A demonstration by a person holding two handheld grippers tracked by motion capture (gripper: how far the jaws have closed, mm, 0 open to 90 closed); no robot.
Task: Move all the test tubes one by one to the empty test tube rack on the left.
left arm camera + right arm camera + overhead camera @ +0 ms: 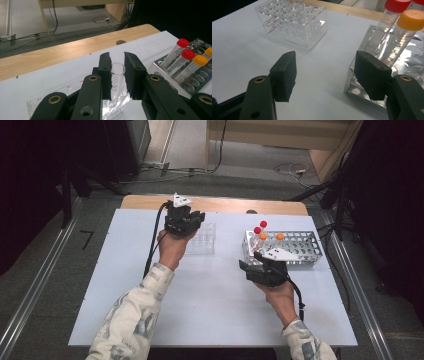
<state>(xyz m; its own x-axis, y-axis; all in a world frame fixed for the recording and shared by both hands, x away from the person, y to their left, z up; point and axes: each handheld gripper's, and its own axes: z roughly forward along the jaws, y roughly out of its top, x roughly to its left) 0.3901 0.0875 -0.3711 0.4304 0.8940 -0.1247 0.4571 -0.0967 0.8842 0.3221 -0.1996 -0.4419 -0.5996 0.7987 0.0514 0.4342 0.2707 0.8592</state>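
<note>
My left gripper (117, 62) is shut on a clear open-topped tube (118, 72), held upright over a clear plastic rack (72, 87). From above, this gripper (192, 220) hangs at the clear rack (205, 242) near the table's far side. My right gripper (327, 65) is open with nothing between its pads, low over the white table. From above it (252, 261) sits just in front of the metal rack (305, 247). That rack holds red-capped tubes (260, 227) and orange-capped tubes (280, 236).
The white tabletop (210, 295) spreads out toward the person, with a wooden strip (225, 204) along its far edge. The metal rack's corner (359, 50) stands close to my right gripper's right-hand pad. Cables trail from both grippers.
</note>
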